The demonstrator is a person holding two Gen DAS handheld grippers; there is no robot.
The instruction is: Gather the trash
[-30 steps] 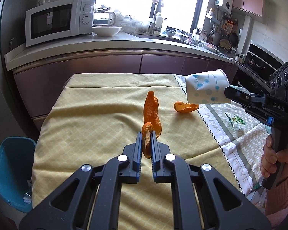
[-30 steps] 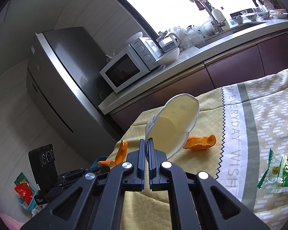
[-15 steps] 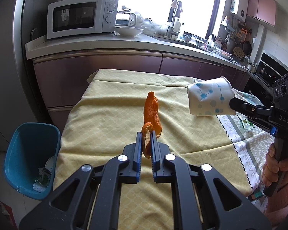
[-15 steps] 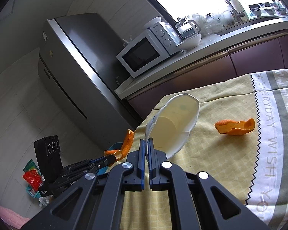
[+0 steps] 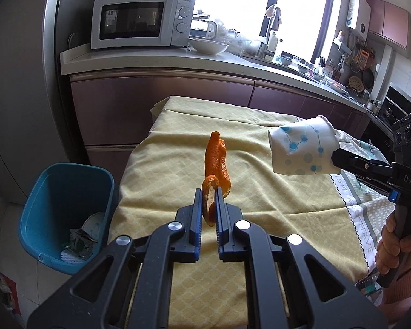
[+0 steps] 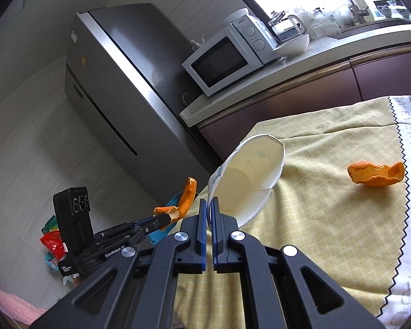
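Note:
My left gripper (image 5: 207, 192) is shut on a long orange peel (image 5: 216, 161) and holds it above the yellow tablecloth (image 5: 178, 164). The peel also shows in the right wrist view (image 6: 185, 200). My right gripper (image 6: 209, 204) is shut on the rim of a crushed white paper cup (image 6: 249, 175) with blue dots, seen from outside in the left wrist view (image 5: 304, 149). A blue trash bin (image 5: 65, 208) with some rubbish stands on the floor left of the table. A second orange peel (image 6: 375, 174) lies on the cloth to the right.
A counter with a microwave (image 5: 142, 24), kettle and bowl runs behind the table. A steel fridge (image 6: 117, 87) stands at the left. Coloured packets (image 6: 53, 240) lie on the floor. The table's left edge (image 5: 131, 161) is beside the bin.
Both grippers have moved left with their loads. The bin has come into full view on the left, and the loose peel on the cloth has shifted right.

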